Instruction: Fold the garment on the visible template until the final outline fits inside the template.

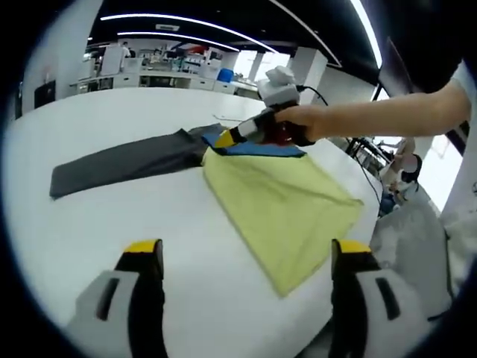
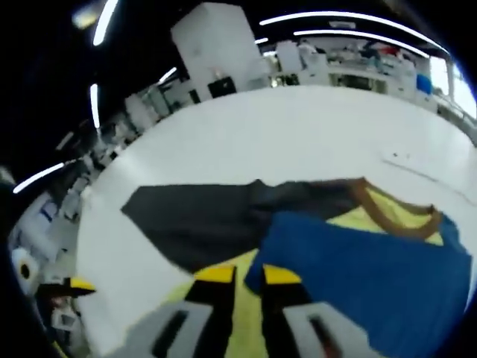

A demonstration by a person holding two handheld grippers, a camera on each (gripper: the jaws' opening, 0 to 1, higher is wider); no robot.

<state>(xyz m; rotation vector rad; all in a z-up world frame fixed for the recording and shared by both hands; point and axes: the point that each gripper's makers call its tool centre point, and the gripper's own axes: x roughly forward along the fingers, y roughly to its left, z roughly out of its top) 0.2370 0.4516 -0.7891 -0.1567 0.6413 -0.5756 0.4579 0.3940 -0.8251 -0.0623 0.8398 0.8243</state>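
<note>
Pinching the blue garment [image 2: 365, 276], our right gripper [image 2: 246, 276] appears closed on its edge. Our left gripper [image 1: 246, 257] hovers wide open, empty, above the white table [image 1: 112, 224].

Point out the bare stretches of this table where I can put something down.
The white table is bare beyond the dark cloth, toward the far edge, and also on the near side between that cloth, the yellow garment and the left gripper. It is crowded where the right gripper meets the blue fabric.

bright overhead strip lights [image 1: 179, 16], fisheye-warped edges, soft blur in right gripper view
</note>
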